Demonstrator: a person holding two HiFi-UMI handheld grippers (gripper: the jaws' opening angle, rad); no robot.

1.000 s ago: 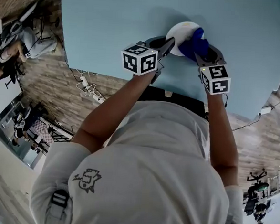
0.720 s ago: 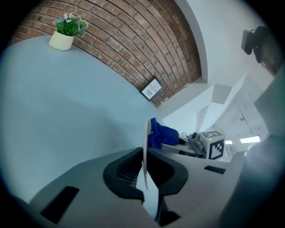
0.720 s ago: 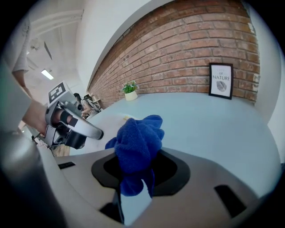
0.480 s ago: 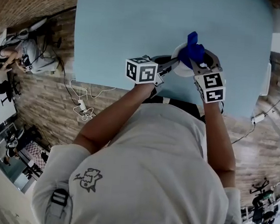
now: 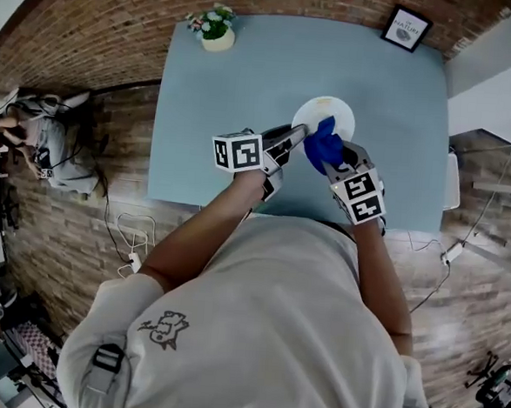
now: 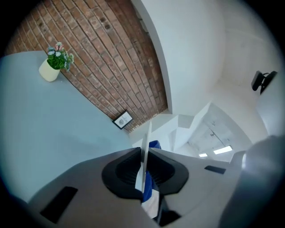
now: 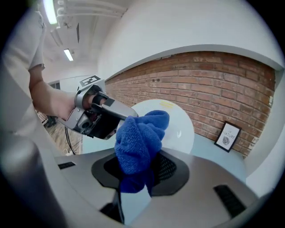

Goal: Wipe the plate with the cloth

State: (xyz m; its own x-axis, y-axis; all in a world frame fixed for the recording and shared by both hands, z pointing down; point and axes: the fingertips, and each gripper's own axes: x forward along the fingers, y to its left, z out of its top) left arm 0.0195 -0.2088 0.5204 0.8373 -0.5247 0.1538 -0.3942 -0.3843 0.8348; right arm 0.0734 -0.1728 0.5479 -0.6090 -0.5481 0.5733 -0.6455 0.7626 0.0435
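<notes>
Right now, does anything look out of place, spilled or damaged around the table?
Nothing is spilled or broken. The only unusual thing is that the white plate is off the table. The left gripper holds it on edge by its rim, while the right gripper grips a bunched blue cloth in front of its face. That fits wiping.

Your left forearm (image 5: pixel 197 234) and right forearm (image 5: pixel 383 273), both bare, reach out ahead of you, and the two grippers nearly meet at the tips. Your left gripper (image 5: pixel 300 136) angles to the right, its jaws pinched on the rim of the plate (image 5: pixel 330 111), which stands edge-on between them. Your right gripper (image 5: pixel 330 159) angles far and left, with its jaws clamped on the bunched cloth (image 5: pixel 322 146).
</notes>
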